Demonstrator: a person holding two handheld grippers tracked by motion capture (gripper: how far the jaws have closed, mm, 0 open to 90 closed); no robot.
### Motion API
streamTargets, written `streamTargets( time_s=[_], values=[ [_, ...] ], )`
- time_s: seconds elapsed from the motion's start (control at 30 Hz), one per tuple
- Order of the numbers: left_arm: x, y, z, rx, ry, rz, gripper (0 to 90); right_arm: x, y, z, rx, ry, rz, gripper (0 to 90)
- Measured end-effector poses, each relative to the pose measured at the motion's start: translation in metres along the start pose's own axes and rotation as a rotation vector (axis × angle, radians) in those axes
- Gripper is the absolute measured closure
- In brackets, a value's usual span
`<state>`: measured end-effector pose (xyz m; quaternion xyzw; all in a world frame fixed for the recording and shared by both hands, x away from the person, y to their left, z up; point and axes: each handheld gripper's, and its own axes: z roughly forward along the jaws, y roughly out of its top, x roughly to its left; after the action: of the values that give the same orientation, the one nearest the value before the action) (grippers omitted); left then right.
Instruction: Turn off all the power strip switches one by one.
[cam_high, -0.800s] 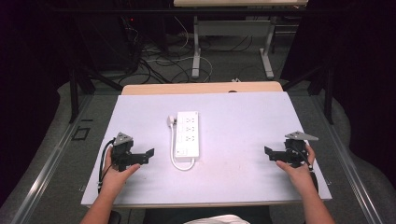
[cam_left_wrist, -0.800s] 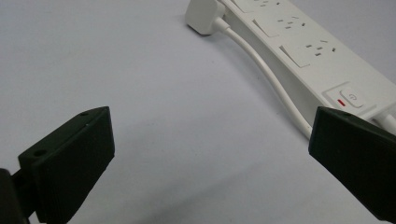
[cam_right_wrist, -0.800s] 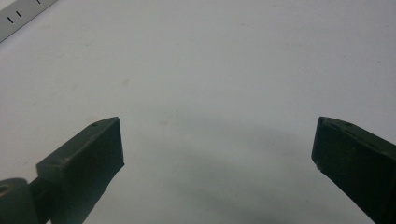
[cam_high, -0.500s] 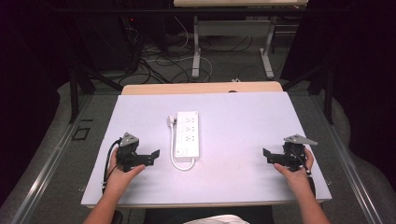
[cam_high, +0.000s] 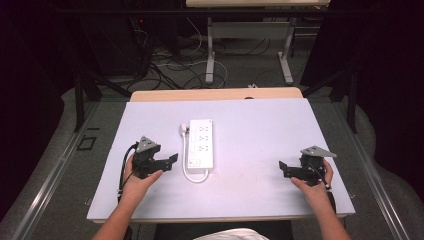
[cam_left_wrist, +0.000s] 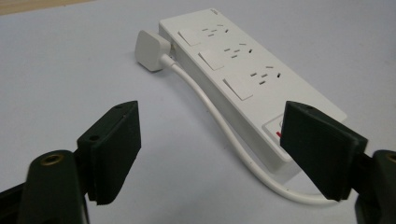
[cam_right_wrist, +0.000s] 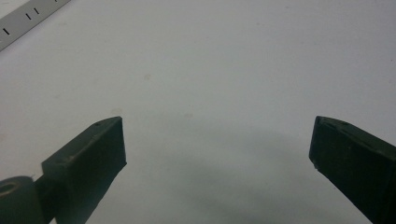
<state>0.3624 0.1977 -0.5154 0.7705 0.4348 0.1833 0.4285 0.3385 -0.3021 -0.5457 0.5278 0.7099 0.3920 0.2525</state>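
High view: a white rectangular plastic power strip (cam_high: 199, 143) lies mid-bench (cam_high: 260, 125). Left gripper (cam_high: 172, 161), jaws open, sits just left of it, seemingly not touching; right gripper (cam_high: 281, 167), jaws open, near right.

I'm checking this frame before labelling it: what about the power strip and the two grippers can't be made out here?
- Power strip: in the left gripper view, the right jaw covers its near end, hiding the red switch there.
- Cable: where it joins the strip lies behind that same jaw.
- Plug: too small in the high view to tell its pins.
- Right gripper: its view cuts the strip at the top-left corner.
- Left gripper: any contact with the table is unclear.
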Motion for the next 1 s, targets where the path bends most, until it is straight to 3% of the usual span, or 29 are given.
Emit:
streamTargets(
  time_s=[0.2,0.4,0.73,0.87,1.0],
  values=[
    [0.000,0.010,-0.001,-0.004,0.006,-0.009,38.0,0.004,0.000,0.002,0.002,0.003,-0.023,3.9],
    [-0.002,0.021,-0.003,-0.045,0.013,-0.027,50.1,0.007,0.001,0.001,-0.001,0.006,-0.023,4.3],
    [-0.008,0.038,0.003,-0.079,0.012,-0.040,54.7,0.006,0.000,0.002,0.002,0.006,-0.014,4.5],
    [-0.011,0.044,0.007,-0.100,0.024,-0.092,54.7,0.006,0.000,0.003,0.006,0.010,-0.015,4.6],
    [-0.012,0.047,0.009,-0.101,0.008,-0.100,56.2,0.006,0.000,0.003,0.005,0.009,-0.020,4.6]
  ],
)
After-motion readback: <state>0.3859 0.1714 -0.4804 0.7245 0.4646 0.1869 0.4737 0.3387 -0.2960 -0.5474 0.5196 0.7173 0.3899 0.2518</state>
